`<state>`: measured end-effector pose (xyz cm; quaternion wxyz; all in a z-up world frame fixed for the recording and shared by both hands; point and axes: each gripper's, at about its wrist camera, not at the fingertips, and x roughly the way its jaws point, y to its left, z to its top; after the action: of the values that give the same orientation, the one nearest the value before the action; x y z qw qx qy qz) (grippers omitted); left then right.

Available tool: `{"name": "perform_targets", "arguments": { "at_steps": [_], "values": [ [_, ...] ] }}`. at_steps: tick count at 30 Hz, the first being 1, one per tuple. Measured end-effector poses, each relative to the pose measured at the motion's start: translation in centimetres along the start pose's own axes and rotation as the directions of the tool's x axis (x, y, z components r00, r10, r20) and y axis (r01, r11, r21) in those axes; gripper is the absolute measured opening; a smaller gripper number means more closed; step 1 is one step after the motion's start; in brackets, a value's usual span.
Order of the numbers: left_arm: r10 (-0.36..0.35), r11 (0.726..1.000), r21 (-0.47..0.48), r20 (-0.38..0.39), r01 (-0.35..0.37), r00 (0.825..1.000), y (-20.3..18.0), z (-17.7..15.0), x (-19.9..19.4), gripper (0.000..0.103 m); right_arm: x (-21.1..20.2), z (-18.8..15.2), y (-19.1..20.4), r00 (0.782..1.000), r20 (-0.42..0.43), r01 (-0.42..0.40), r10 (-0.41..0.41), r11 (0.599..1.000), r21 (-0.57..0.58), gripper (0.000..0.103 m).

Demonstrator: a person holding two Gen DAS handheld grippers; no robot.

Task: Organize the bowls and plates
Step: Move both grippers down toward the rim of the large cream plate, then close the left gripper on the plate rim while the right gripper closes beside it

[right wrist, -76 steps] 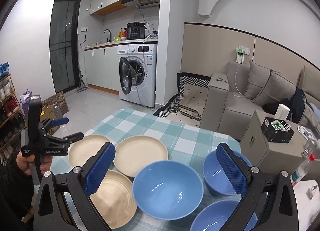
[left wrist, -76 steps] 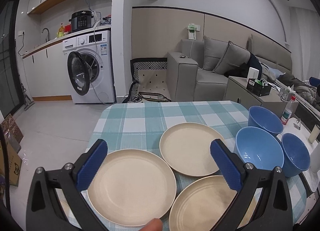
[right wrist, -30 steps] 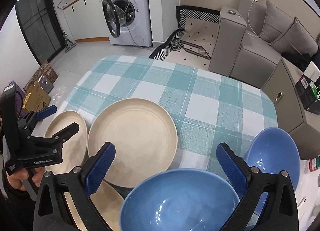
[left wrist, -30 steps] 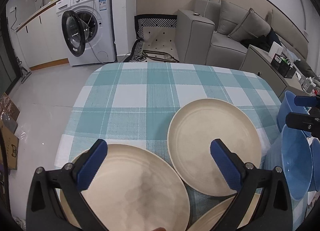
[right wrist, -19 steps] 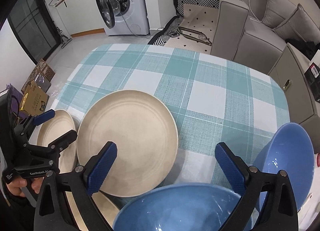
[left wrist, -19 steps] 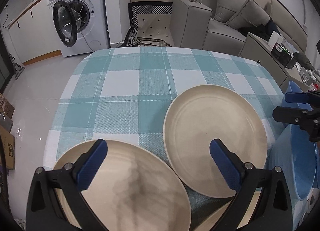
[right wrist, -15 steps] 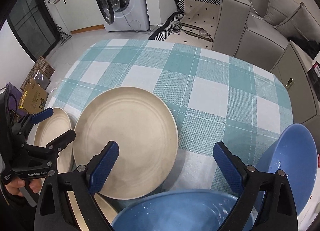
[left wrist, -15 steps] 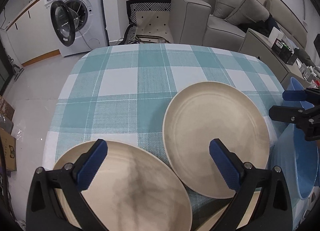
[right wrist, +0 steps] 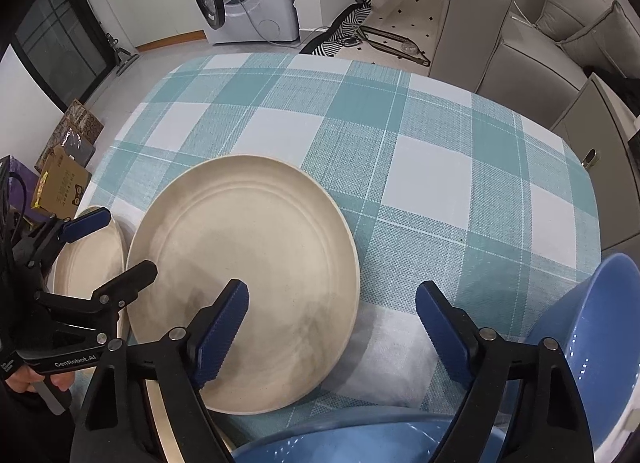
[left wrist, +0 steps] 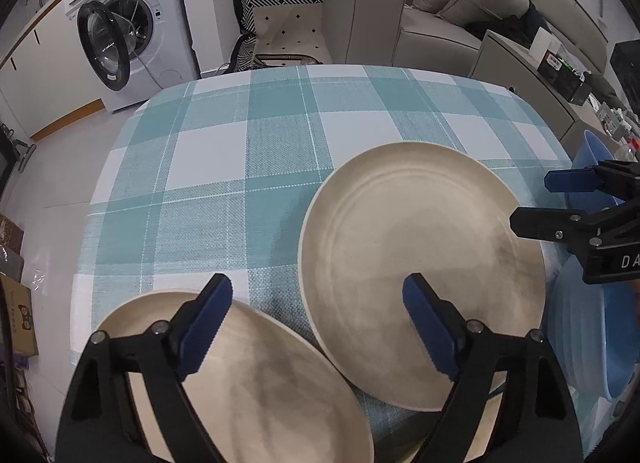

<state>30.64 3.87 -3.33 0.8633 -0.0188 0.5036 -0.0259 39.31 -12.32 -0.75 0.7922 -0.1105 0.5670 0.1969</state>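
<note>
The left gripper (left wrist: 318, 325) hung over the gap between two cream plates, its jaws apart and holding nothing, having just been closing. Its left pad sat above the near plate (left wrist: 256, 383), its right pad above the middle plate (left wrist: 420, 263). The right gripper (right wrist: 332, 329) was likewise parted and empty after narrowing; its left pad overlay the middle plate's near side, its right pad hung over bare checked tablecloth (right wrist: 420, 167), and the rim of a blue bowl (right wrist: 360, 445) lay just below both. A second blue bowl (right wrist: 592, 343) stood at the table's right edge.

The left gripper's body read "GenRobot.AI" in the right wrist view. A washing machine (left wrist: 128, 35) carried a label too small to read.

The far half of the tablecloth lay open up to its far edge.
</note>
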Motion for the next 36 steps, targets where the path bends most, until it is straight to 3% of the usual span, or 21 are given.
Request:
{"name": "perform_targets", "arguments": {
  "at_steps": [6,14,20,25,36],
  "values": [
    [-0.005,1.000,0.022,-0.017,0.005,1.000,-0.5,0.0,0.4,0.073,1.5,-0.1,0.1,0.999,-0.037,0.013,-0.014,1.000,-0.022,0.080],
    [-0.020,0.999,0.038,-0.037,0.022,0.999,-1.1,0.0,1.3,0.050,2.8,0.0,-0.3,0.998,-0.069,-0.007,0.007,1.000,-0.010,0.066],
    [-0.016,0.999,0.040,-0.031,0.017,0.999,-1.3,0.3,1.7,0.047,3.1,0.1,-0.8,0.996,-0.085,-0.012,0.012,1.000,-0.002,0.061],
    [-0.055,0.998,0.017,-0.016,0.055,0.998,-1.3,0.8,1.9,0.044,3.4,0.3,-1.1,0.997,-0.082,-0.010,0.010,1.000,0.010,0.058],
    [-0.044,0.998,0.050,-0.078,0.048,0.996,-1.9,-0.2,2.0,0.044,3.6,0.1,-1.5,0.995,-0.100,0.008,-0.006,1.000,0.015,0.049]
  ]
}}
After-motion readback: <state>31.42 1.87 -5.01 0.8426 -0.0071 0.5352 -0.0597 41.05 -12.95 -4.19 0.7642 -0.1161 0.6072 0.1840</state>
